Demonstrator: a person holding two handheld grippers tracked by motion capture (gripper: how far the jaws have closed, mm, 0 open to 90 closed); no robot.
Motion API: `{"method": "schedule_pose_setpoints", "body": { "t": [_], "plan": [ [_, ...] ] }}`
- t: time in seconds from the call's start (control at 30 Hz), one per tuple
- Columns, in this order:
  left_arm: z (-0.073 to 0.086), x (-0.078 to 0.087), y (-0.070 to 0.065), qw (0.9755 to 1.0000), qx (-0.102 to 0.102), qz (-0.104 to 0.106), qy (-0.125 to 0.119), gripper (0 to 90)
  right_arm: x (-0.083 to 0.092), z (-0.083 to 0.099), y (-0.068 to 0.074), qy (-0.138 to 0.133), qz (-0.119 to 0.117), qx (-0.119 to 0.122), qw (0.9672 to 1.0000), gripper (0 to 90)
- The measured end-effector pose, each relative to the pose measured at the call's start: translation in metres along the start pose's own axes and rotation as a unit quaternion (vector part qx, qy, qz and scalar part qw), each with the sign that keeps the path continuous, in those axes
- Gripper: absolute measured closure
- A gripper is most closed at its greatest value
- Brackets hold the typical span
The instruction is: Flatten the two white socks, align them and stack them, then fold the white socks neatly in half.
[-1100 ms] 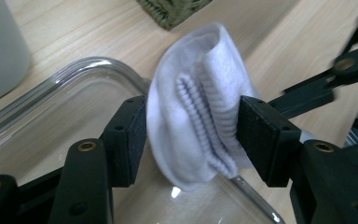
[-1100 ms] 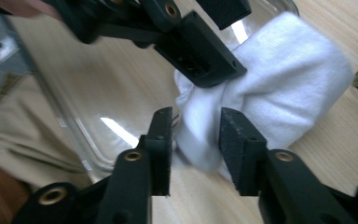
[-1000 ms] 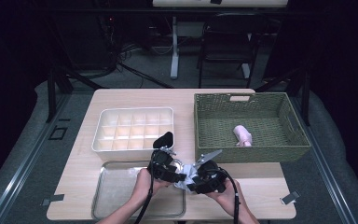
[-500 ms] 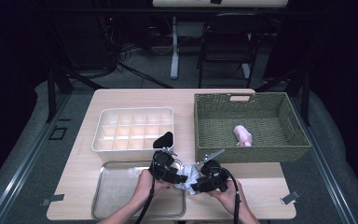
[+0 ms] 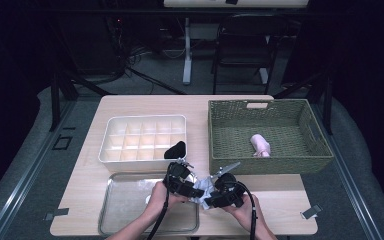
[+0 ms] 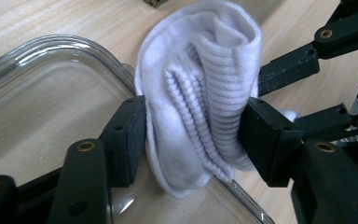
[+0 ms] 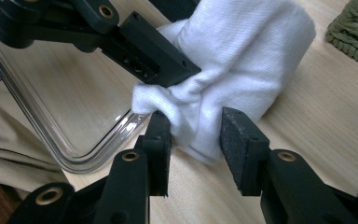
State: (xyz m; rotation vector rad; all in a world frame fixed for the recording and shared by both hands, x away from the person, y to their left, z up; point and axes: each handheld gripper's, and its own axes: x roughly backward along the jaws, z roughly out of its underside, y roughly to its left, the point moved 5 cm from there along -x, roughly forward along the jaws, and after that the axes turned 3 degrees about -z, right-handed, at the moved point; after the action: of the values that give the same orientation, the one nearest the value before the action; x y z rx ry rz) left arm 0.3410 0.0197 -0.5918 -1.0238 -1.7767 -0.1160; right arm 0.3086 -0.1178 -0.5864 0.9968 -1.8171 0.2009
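We saw the wooden table [image 5: 130, 102] carrying a green woven basket [image 5: 310, 150] at far right with a pink rolled item [image 5: 260, 145] inside, a white divided organiser [image 5: 109, 145] at far left, and a clear tray [image 5: 125, 210] at near left. The white sock [image 5: 203, 186] sat bunched between the two tongs at the near middle, over the tray's right rim and just near-left of the basket's front wall. In the left gripper view the sock [image 6: 205, 107] stood roughly on end, ribbed folds running along its long axis away from the camera, and the left gripper [image 6: 193, 135] pinched it across the middle, both pads pressed into the cloth; its jaws had just been closing a little with the sock between them. The right gripper [image 7: 196, 135] came in from the right and held the sock's [image 7: 242, 56] lower twisted end between its jaws, the left pad touching the cloth, the right pad just beside it, so we could not tell for sure that it was clamped. We judged both hands equally near, forearms converging from the near edge, left hand [image 5: 156, 197] over the tray, right hand [image 5: 240, 205] over bare table. The basket lay to the far right of the sock, so we reckoned any carry would go that way.
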Motion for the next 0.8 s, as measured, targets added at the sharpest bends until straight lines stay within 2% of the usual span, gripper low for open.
{"method": "schedule_pose_setpoints", "body": {
  "t": [0.13, 0.23, 0.4, 0.43, 0.5, 0.63, 0.67, 0.8],
  "plan": [
    [0.000, 0.000, -0.003, 1.0000, -0.006, -0.002, 0.000, 55.4, 0.000, 0.000, 0.000, -0.001, 0.000, 0.000, 1.0000, 64.1],
    [0.000, 0.000, -0.003, 1.0000, -0.007, -0.001, 0.000, 57.6, -0.001, 0.000, 0.000, -0.005, -0.001, -0.001, 1.0000, 64.1],
    [0.001, 0.000, -0.004, 0.9997, -0.023, -0.010, -0.002, 64.1, -0.001, 0.000, 0.000, -0.007, -0.001, -0.001, 1.0000, 64.0],
    [0.001, 0.000, -0.004, 0.9995, -0.026, -0.017, -0.005, 65.4, -0.001, 0.000, 0.000, -0.005, 0.001, 0.001, 1.0000, 63.9],
    [0.001, 0.001, -0.005, 0.9994, -0.032, -0.015, -0.007, 67.8, -0.001, -0.001, 0.001, -0.008, 0.000, 0.002, 1.0000, 63.3],
    [0.001, 0.002, -0.005, 0.9989, -0.041, -0.019, -0.010, 71.1, 0.002, -0.001, 0.001, -0.004, -0.001, 0.007, 1.0000, 57.5],
    [0.001, 0.002, -0.006, 0.9989, -0.041, -0.019, -0.012, 71.5, 0.003, -0.001, 0.001, -0.012, -0.006, 0.006, 0.9999, 55.4],
    [0.001, 0.002, -0.006, 0.9988, -0.043, -0.017, -0.016, 72.2, 0.011, -0.001, 0.001, -0.015, -0.008, 0.006, 0.9998, 47.0]
  ]
}}
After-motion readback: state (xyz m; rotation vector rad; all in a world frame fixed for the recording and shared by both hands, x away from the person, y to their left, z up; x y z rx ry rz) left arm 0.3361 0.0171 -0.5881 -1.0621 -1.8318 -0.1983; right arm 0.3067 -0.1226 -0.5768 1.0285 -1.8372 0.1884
